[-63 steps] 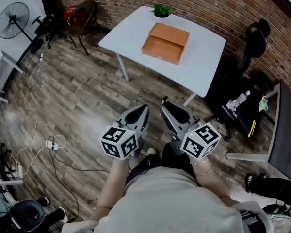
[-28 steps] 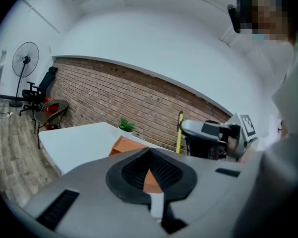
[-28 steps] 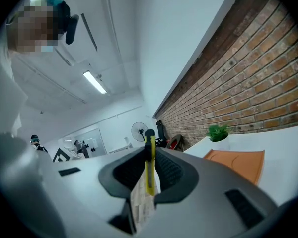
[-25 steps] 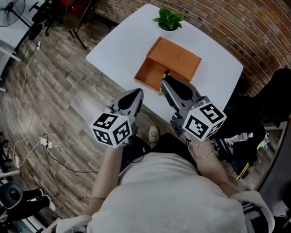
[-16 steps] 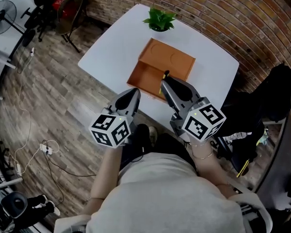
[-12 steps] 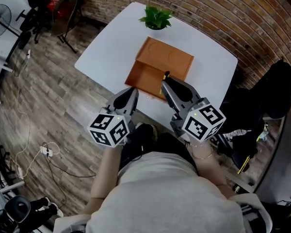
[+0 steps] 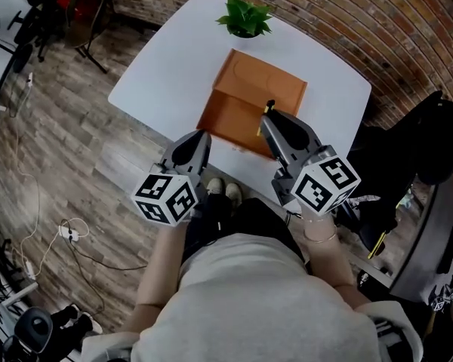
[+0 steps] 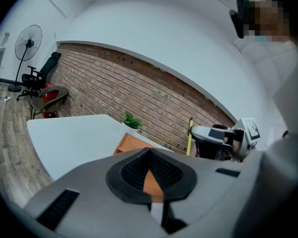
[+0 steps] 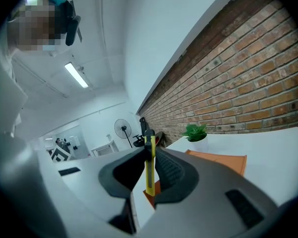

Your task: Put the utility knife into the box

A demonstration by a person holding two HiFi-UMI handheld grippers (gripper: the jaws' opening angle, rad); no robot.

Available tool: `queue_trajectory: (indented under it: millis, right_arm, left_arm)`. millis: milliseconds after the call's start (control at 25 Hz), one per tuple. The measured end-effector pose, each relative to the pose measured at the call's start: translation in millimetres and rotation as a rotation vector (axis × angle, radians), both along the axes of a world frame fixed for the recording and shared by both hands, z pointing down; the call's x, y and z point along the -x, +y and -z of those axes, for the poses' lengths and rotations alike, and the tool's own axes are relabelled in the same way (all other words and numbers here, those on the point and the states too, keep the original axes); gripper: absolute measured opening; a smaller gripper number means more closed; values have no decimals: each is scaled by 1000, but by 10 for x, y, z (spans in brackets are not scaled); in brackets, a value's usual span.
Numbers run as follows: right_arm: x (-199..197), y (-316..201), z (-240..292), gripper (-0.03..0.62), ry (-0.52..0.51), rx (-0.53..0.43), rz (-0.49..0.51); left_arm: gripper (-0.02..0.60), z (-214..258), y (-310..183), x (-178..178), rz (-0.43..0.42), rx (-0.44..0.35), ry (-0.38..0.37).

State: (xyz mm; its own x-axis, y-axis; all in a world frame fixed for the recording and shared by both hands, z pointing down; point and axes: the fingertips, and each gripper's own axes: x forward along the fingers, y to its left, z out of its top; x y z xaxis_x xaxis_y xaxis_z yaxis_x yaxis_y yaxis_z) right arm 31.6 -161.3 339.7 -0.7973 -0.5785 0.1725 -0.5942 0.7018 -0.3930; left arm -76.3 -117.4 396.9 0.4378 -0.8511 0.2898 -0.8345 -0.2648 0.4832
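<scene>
The person has stepped up to the bench (image 7: 162,66). The right hand-held gripper (image 7: 273,121), pinching the utility knife (image 9: 149,167) upright, now hangs above the open box (image 7: 230,115), so lowering comes next. The left hand-held gripper (image 7: 199,137) is pressed together, empty.

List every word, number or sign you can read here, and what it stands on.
No readable text anywhere.
On the white cube of the left claw and the white cube of the right claw: black square patterns only, no letters.
On the orange cardboard box and yellow utility knife: no print.
</scene>
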Motion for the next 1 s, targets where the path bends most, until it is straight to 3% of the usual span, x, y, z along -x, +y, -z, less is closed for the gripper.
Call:
queue_trajectory:
  millis: [240,560,880,1000]
  right_arm:
    - [92,-127,-95,61,67,11,-3]
    - [261,-171,-246,61,174,19,40]
    - [454,-212,-570,61,435,-66,103]
    - [484,-263,-743,61,498,-49,122]
  left_arm:
    - [6,-141,-72,87,-36,21,-7]
    - [6,-357,-102,224,-54,59,46]
    - [6,-588,-147,429,-41,99,56]
    - [6,-633,-170,481,-35,106,27]
